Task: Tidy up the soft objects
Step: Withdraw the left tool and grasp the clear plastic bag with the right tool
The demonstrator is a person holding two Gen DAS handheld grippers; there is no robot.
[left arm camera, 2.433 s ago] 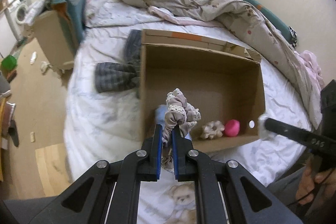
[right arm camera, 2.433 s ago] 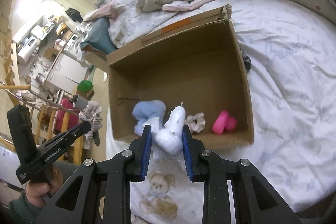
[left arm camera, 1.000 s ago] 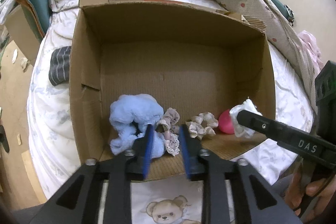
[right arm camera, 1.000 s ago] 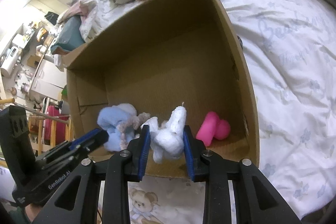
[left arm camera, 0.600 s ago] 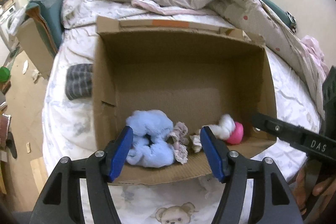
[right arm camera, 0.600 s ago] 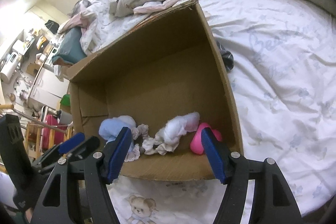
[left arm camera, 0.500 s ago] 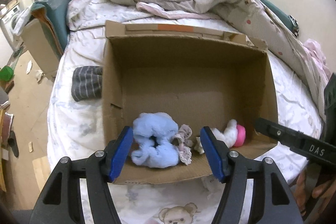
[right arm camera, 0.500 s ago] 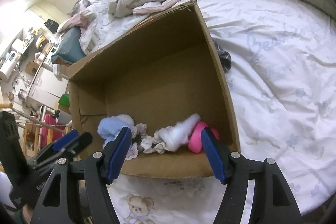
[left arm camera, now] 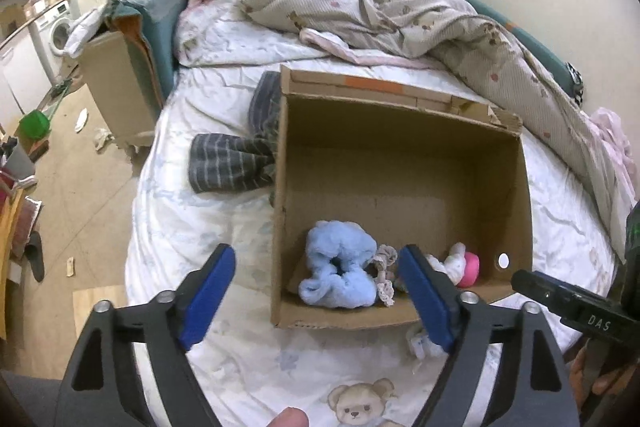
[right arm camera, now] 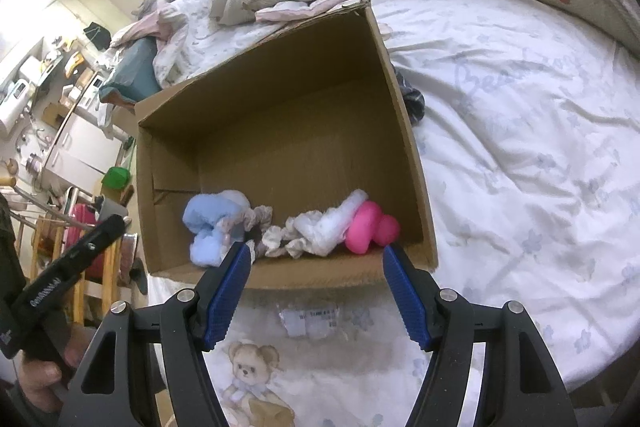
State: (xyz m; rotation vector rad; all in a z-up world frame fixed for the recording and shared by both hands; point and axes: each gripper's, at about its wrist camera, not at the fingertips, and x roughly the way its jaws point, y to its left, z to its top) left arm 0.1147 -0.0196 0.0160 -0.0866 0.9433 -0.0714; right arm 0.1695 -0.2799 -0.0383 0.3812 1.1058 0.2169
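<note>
The bed [left arm camera: 200,227] with its white printed quilt carries the open cardboard box [left arm camera: 400,163], and the view of both is wider than a second ago: both grippers have pulled back from the box mouth and now hang over the quilt short of its near wall. The left gripper [left arm camera: 320,291] and the right gripper [right arm camera: 316,291] each stand with the blue pads spread wide and nothing between them, where shortly before the left one pinched the beige lace scrunchie and the right one the white fluffy toy. Those two pieces now lie in the row along the box's near wall: the light blue fluffy scrunchie [right arm camera: 208,223] at the left, the beige lace scrunchie [right arm camera: 256,223] touching it, then the white fluffy toy [right arm camera: 324,223] leaning against the pink soft toy [right arm camera: 370,223]. That suggests this pair of drops is done and both grippers are free for the next pick. One small white soft piece [left arm camera: 420,341] lies on the quilt just outside the box's near wall, partly behind the left gripper's right finger, and looks a likely next item; a grey striped garment [left arm camera: 228,165] lies against the box's left side.
</note>
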